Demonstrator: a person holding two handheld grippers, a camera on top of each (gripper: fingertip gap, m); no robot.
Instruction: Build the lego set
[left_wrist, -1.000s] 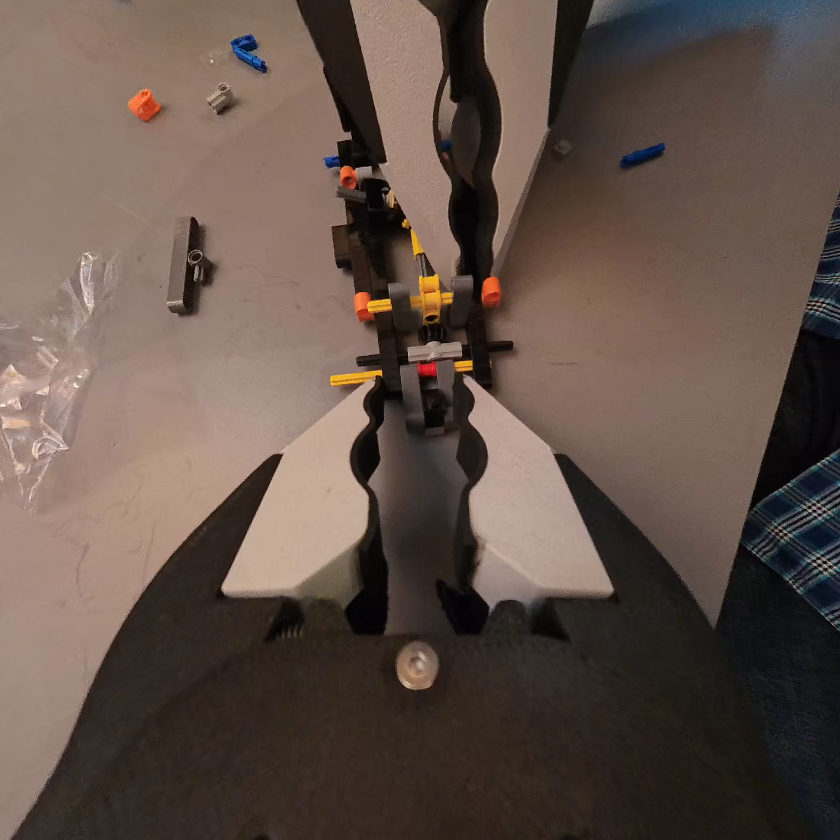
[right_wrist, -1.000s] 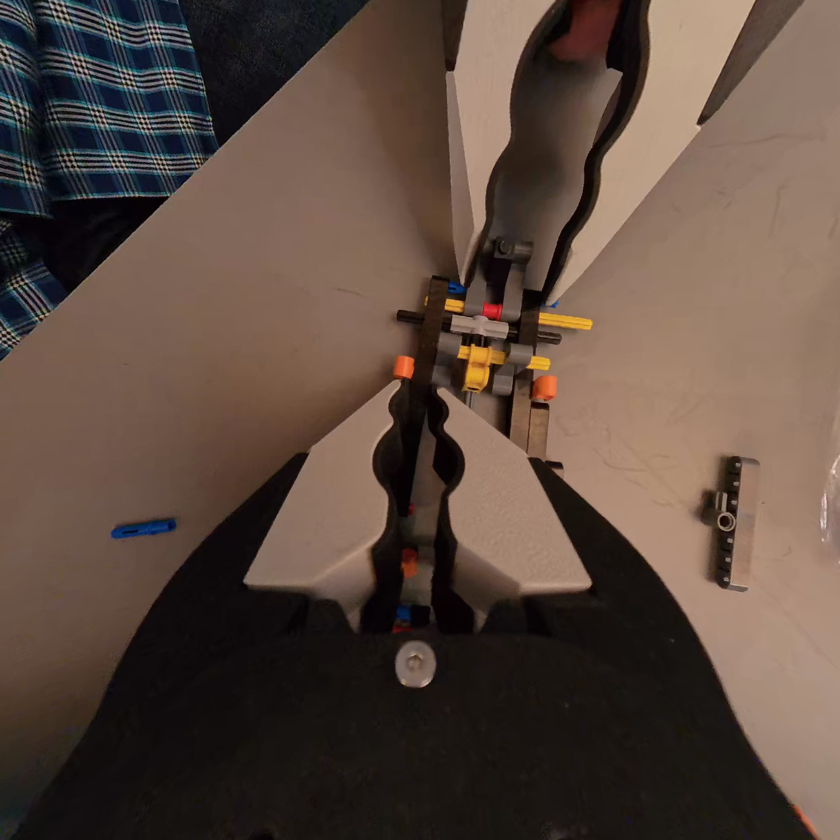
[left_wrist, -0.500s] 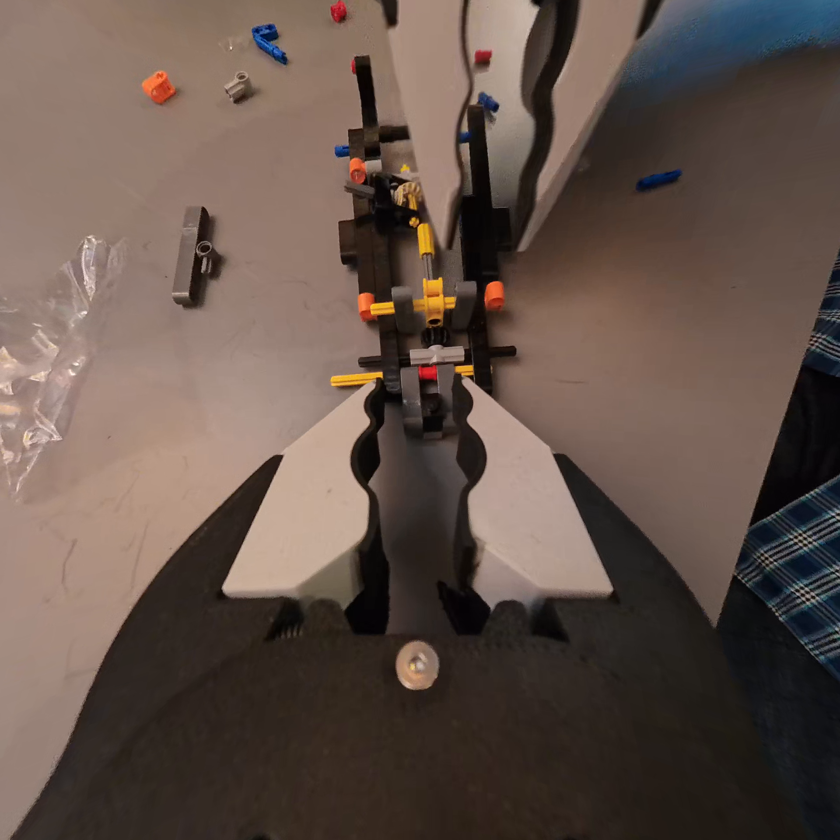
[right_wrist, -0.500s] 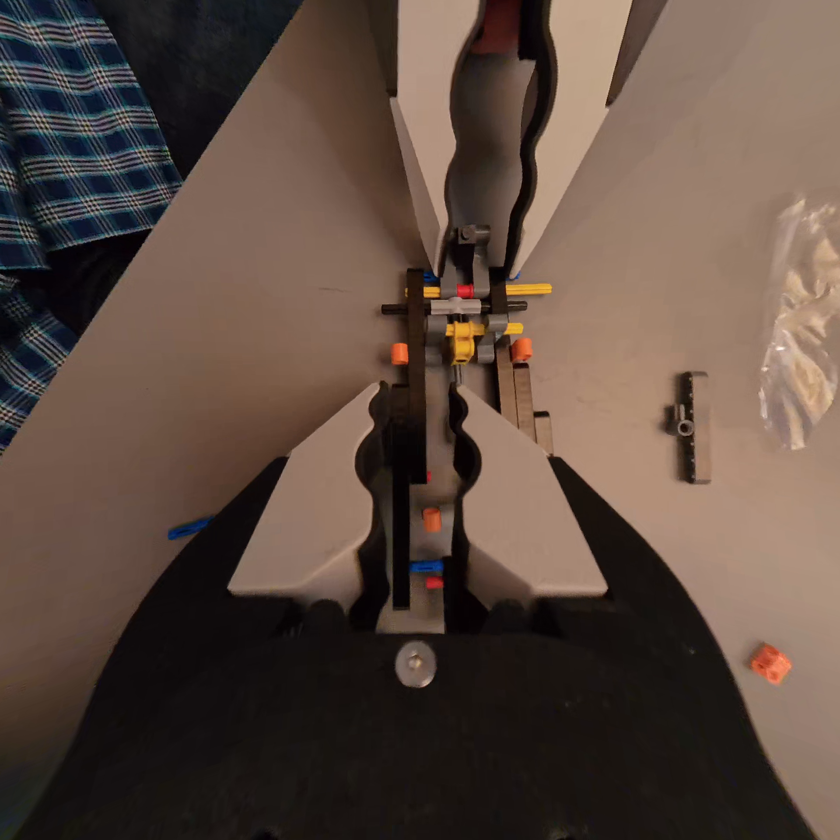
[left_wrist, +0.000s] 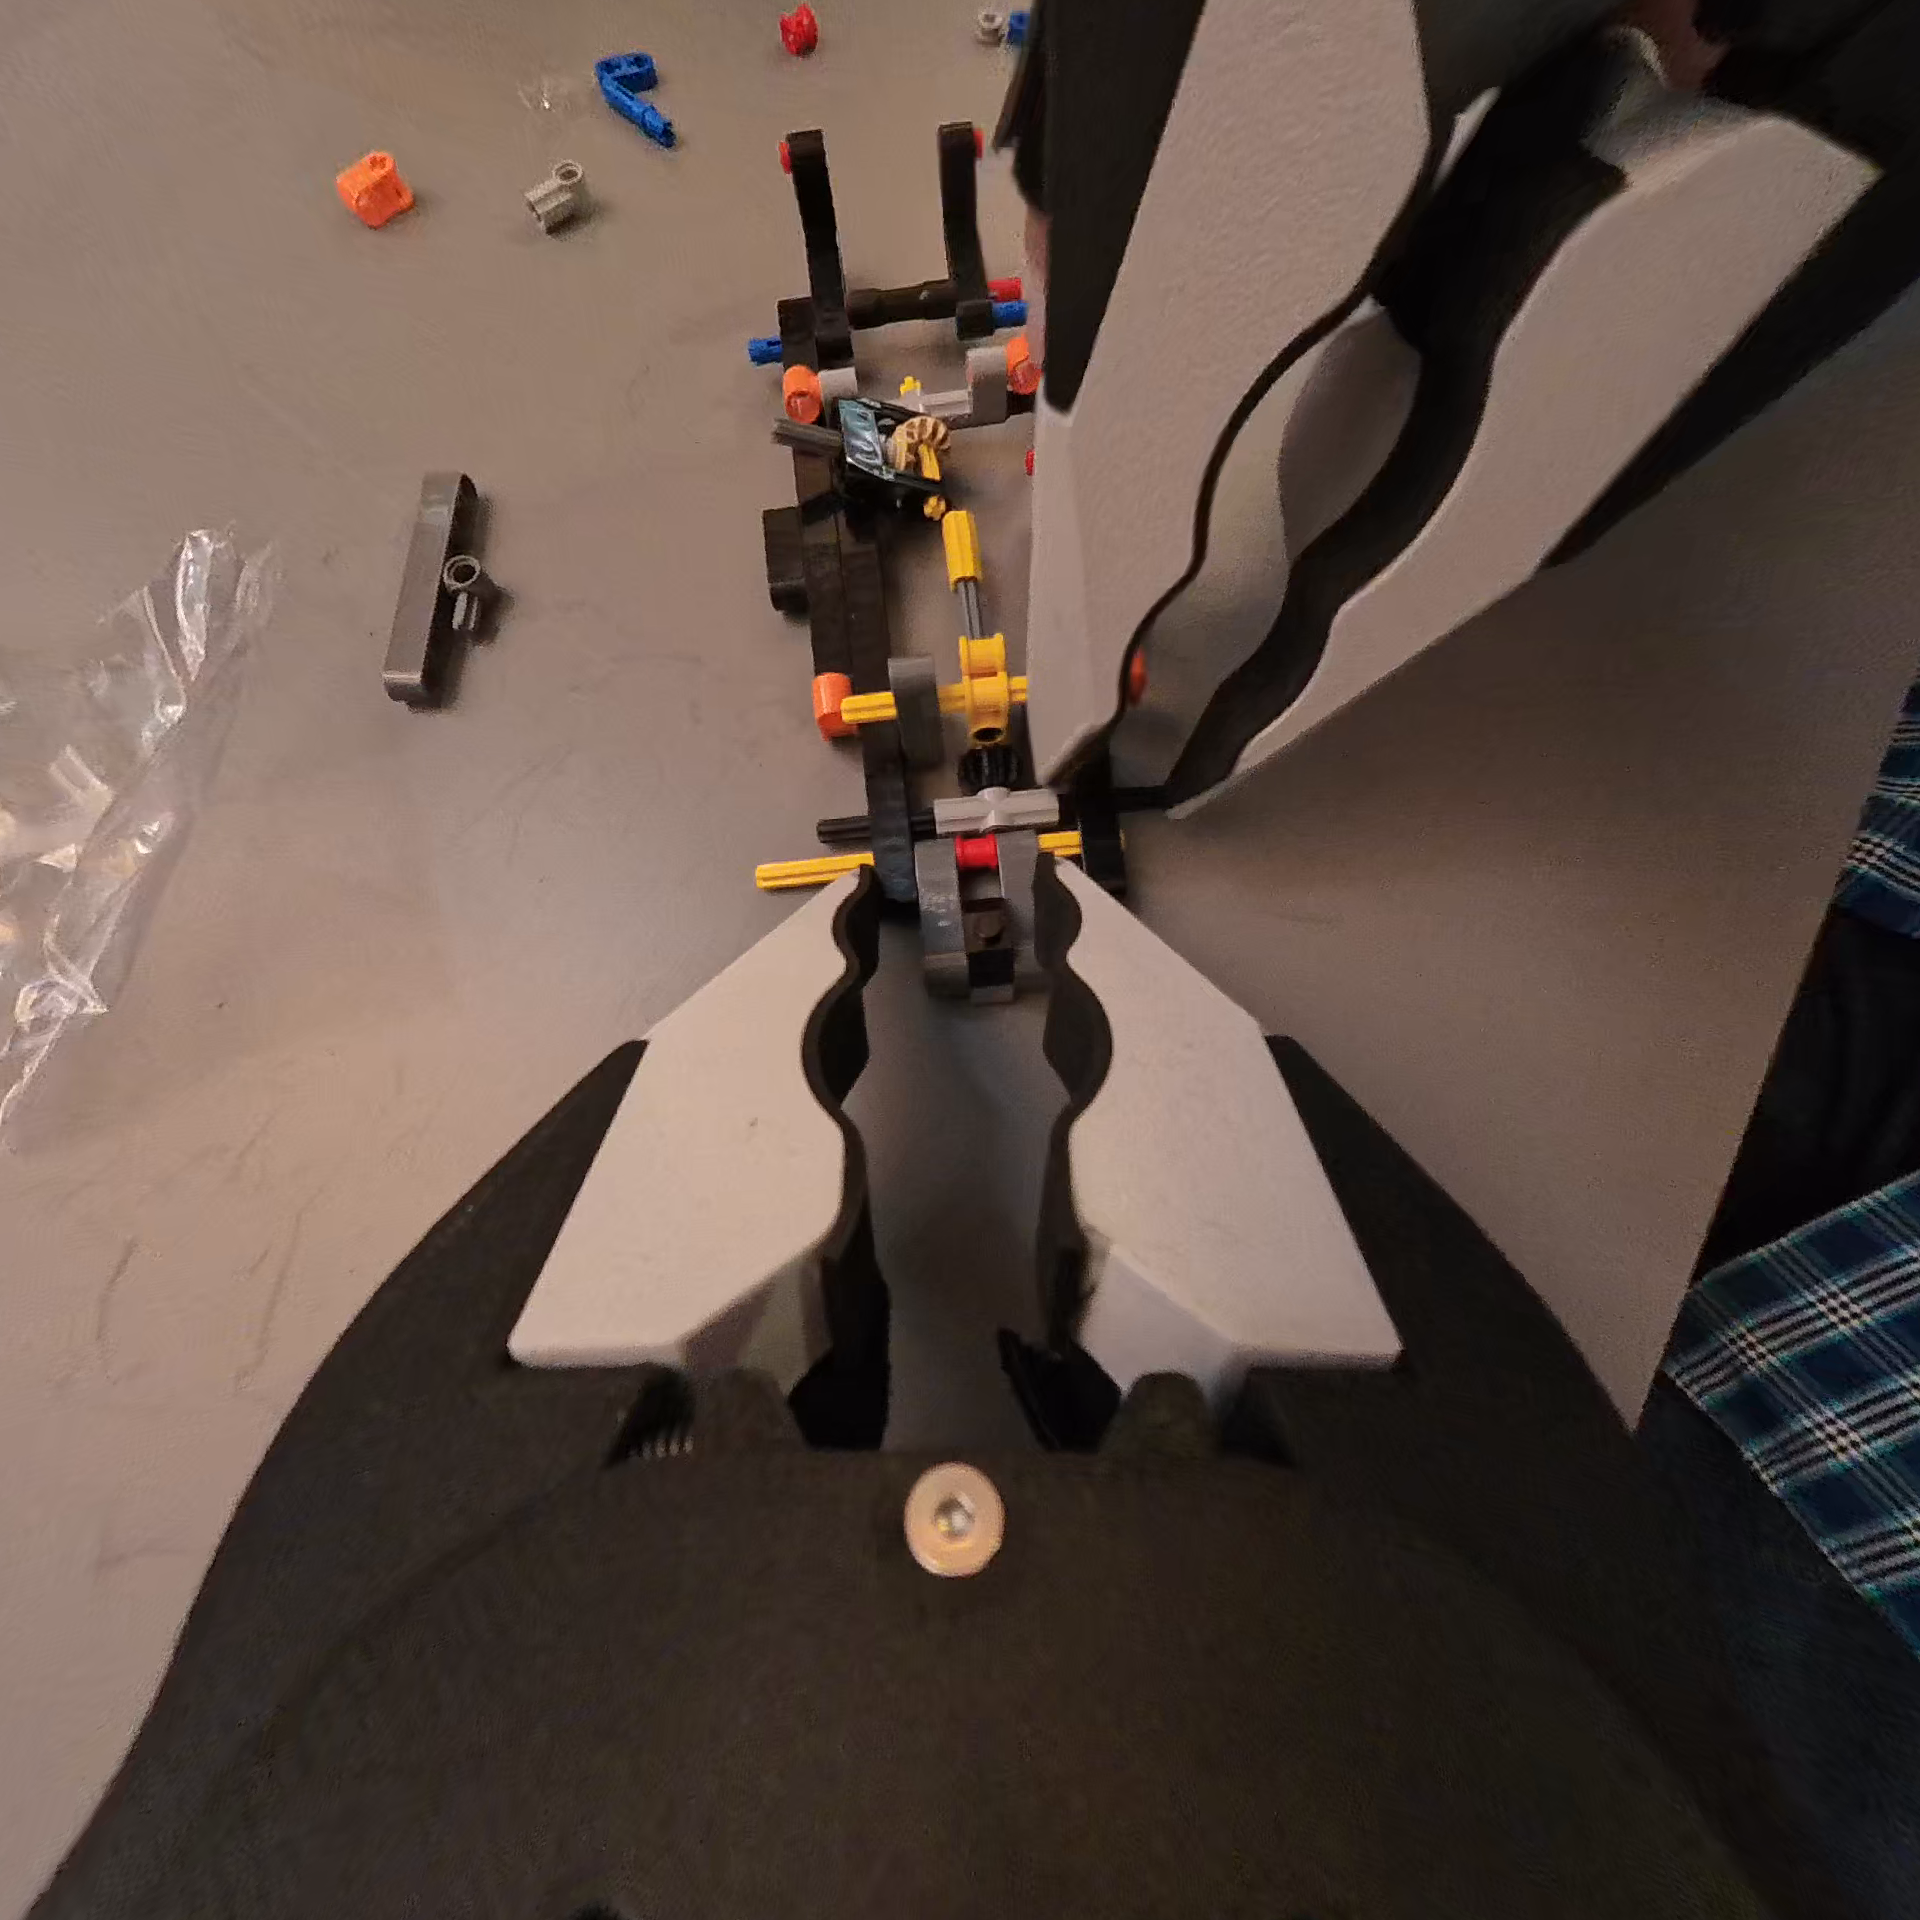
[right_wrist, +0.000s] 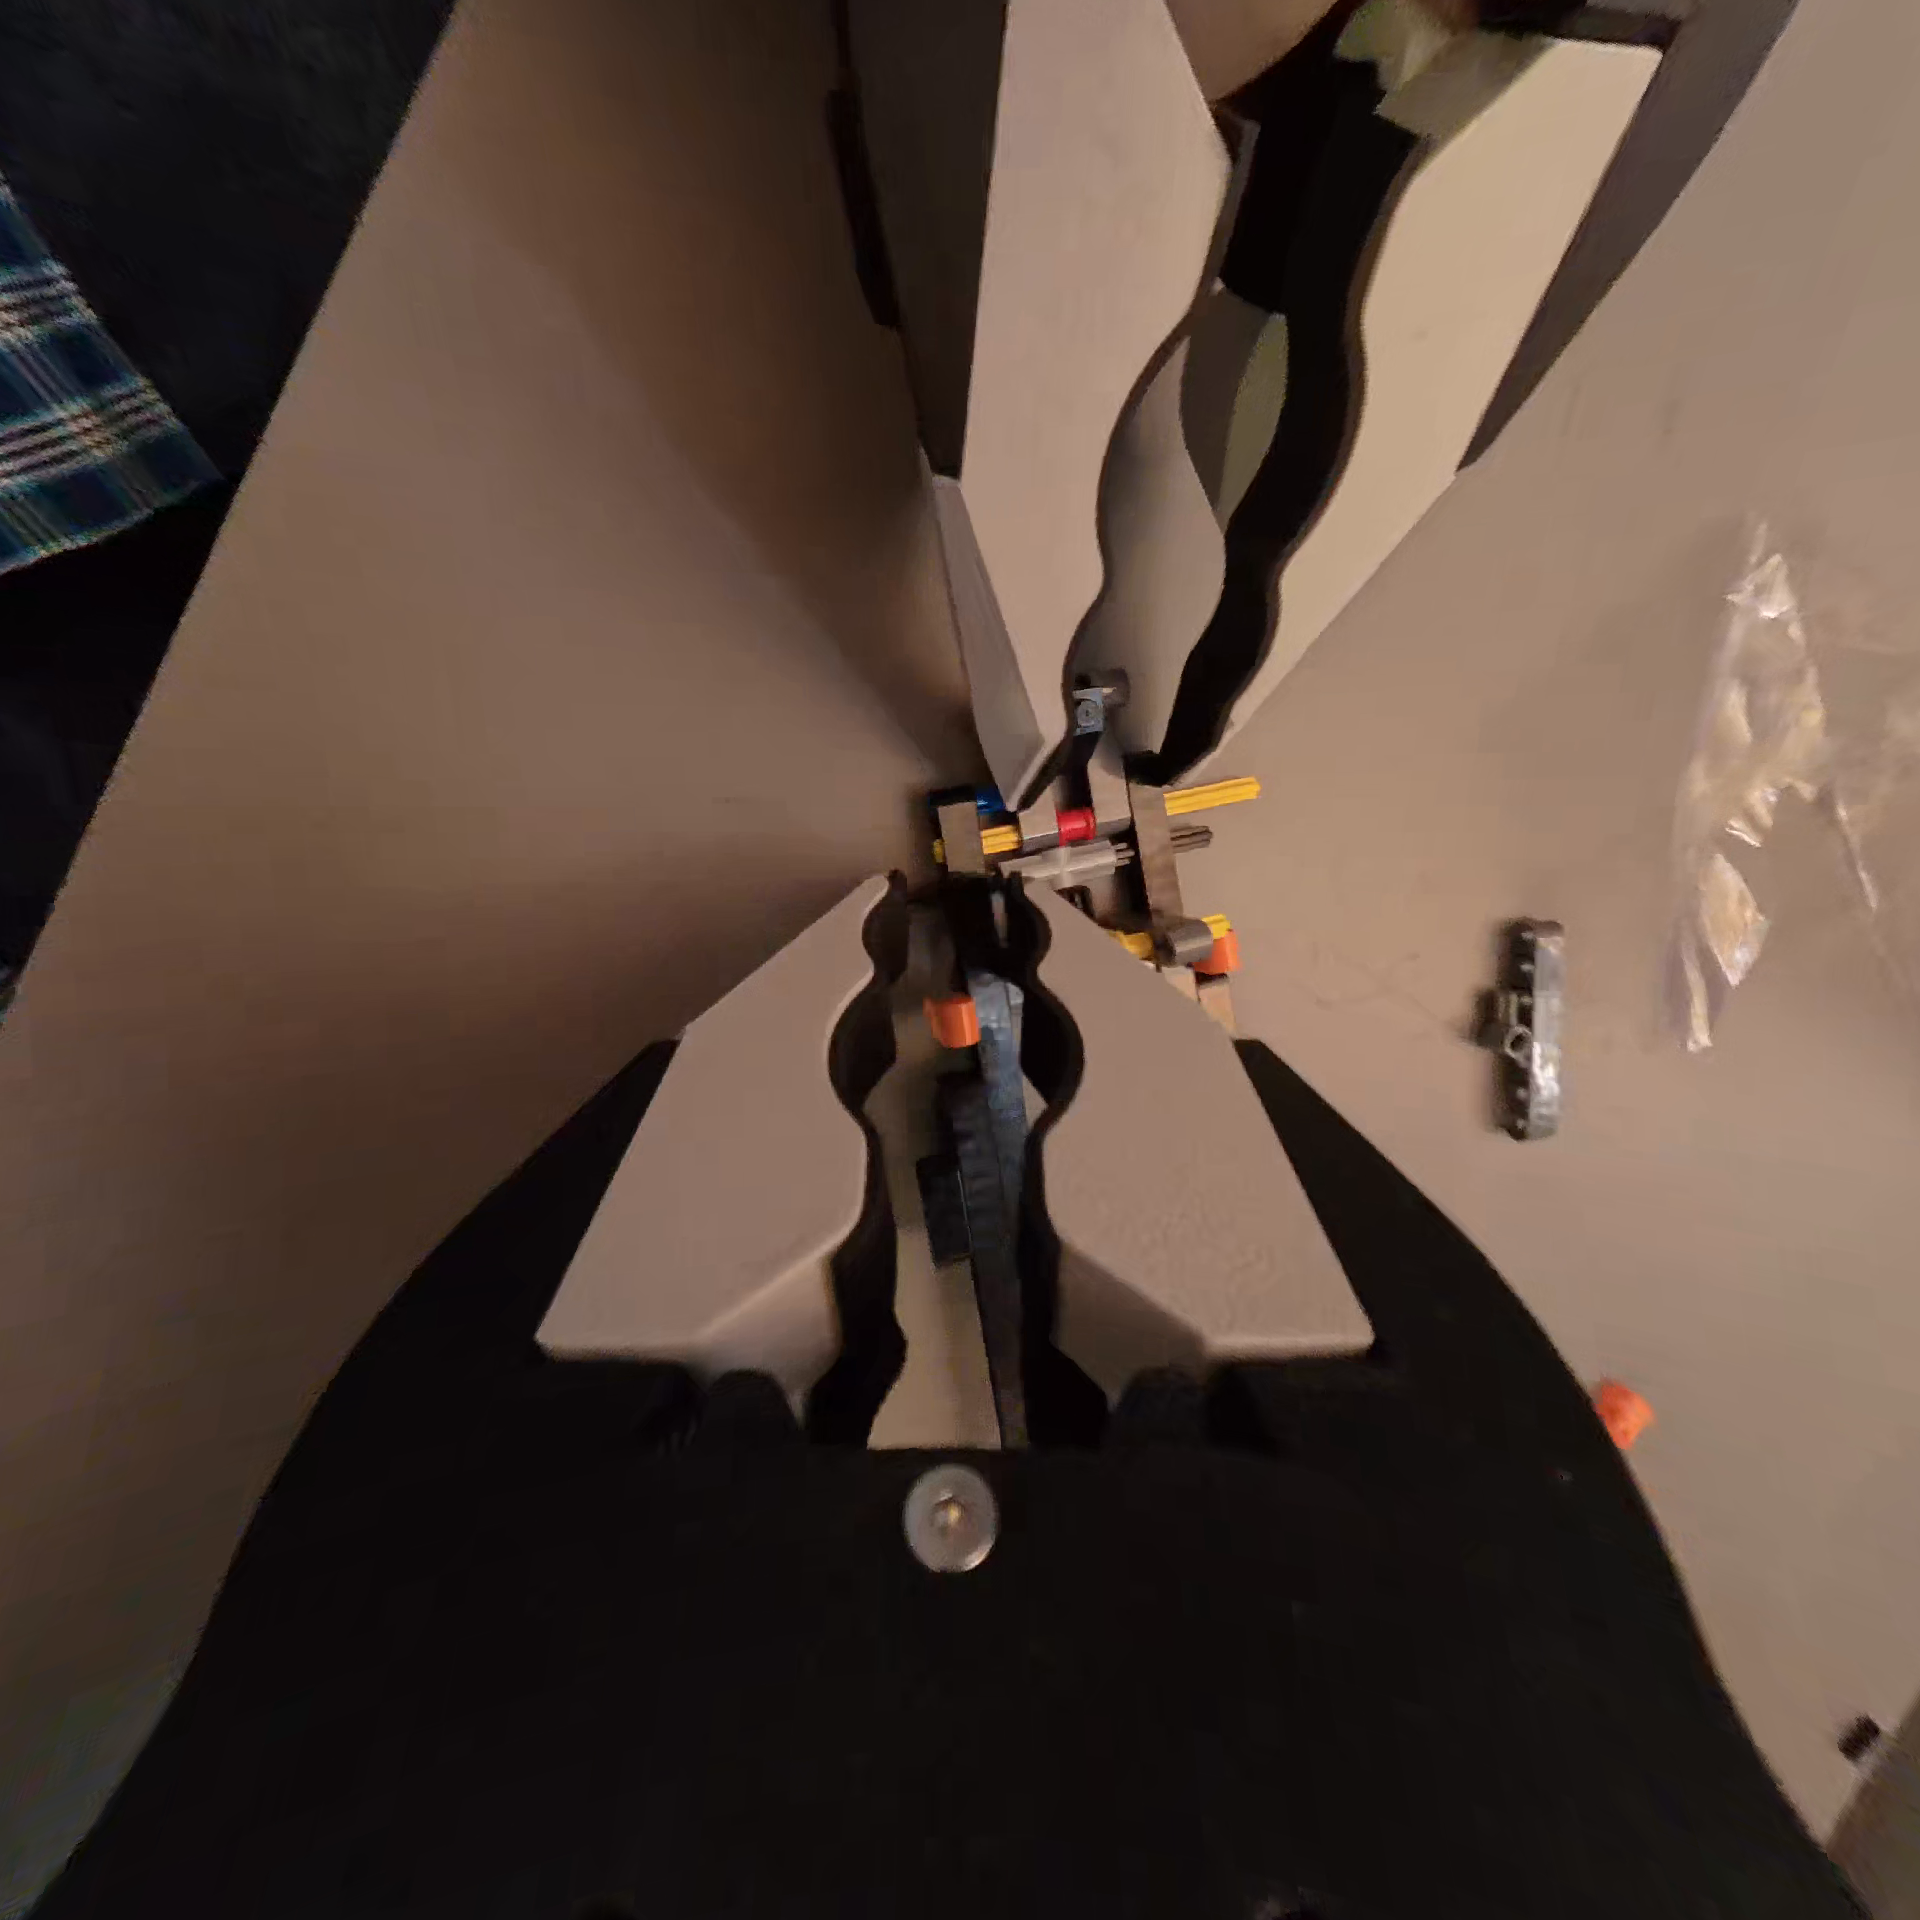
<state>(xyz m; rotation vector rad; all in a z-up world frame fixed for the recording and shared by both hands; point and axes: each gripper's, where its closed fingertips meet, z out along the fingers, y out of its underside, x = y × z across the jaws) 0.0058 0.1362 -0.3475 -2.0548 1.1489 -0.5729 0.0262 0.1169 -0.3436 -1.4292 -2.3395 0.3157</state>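
Observation:
A long lego chassis (left_wrist: 831, 582) of black beams, yellow axles and orange bushes lies on the grey table (left_wrist: 312, 935). My left gripper (left_wrist: 961, 883) is shut on its near end, around a grey fork piece (left_wrist: 971, 935) with a red bush. My right gripper (left_wrist: 1112, 784) comes in tilted from the upper right. In the right wrist view, my right gripper (right_wrist: 954, 883) is shut on the chassis's black side beam (right_wrist: 997, 1143), beside an orange bush (right_wrist: 951, 1023). The left gripper (right_wrist: 1101, 769) faces it, tips almost touching.
A loose grey beam with a pin (left_wrist: 431, 592) lies left of the chassis. Behind it are an orange piece (left_wrist: 374, 189), a grey connector (left_wrist: 558, 194) and a blue piece (left_wrist: 629, 96). A clear bag (left_wrist: 104, 779) lies far left. A person's plaid clothing (left_wrist: 1818, 1403) is past the table's right edge. The tips of both grippers are at nearly the same place. The grey connector (left_wrist: 558, 194) is about equally far from each gripper, around 20 cm.
My right gripper opened, slid along the black side beam toward my left gripper, tilted, and closed on the beam near the orange bush. My left gripper kept its hold.

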